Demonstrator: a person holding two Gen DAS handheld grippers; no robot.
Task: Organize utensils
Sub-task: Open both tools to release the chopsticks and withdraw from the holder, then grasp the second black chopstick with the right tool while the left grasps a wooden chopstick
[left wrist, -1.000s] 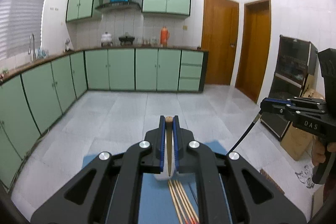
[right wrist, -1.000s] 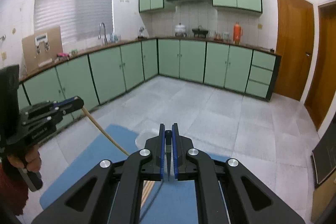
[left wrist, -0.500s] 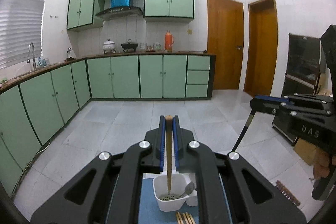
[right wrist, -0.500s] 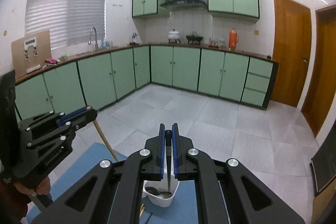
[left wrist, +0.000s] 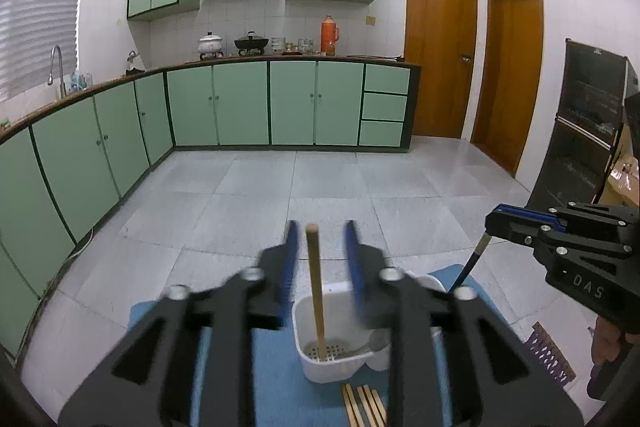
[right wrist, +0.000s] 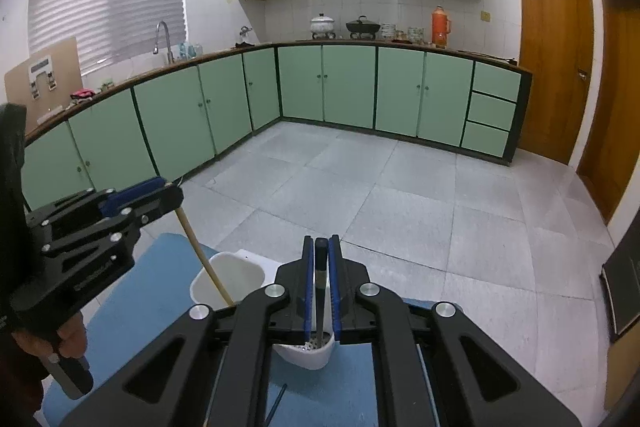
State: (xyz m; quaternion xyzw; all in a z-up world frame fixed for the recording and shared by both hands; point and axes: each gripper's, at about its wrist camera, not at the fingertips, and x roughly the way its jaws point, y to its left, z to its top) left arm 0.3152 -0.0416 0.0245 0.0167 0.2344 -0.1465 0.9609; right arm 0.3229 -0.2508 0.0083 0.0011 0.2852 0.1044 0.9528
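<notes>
A white utensil holder (left wrist: 336, 343) stands on a blue mat (left wrist: 276, 375); it also shows in the right wrist view (right wrist: 228, 277). A wooden chopstick (left wrist: 316, 291) stands in it, between the spread fingers of my left gripper (left wrist: 320, 239), which is open and no longer grips it. A spoon (left wrist: 368, 343) lies in the holder. My right gripper (right wrist: 321, 247) is shut on a dark chopstick (right wrist: 320, 291) whose tip reaches into the holder's other compartment (right wrist: 308, 347). Several wooden chopsticks (left wrist: 364, 407) lie on the mat in front of the holder.
A loose dark chopstick (right wrist: 276, 403) lies on the mat near me. The mat's table edge drops to a grey tiled floor (left wrist: 320, 187). Green cabinets (left wrist: 240, 103) line the far walls. A black cabinet (left wrist: 580, 147) stands at the right.
Both grippers rose and tilted their chopsticks upright over the holder. My left gripper has just opened, letting the wooden chopstick go into the holder. The right gripper stays shut on its dark chopstick.
</notes>
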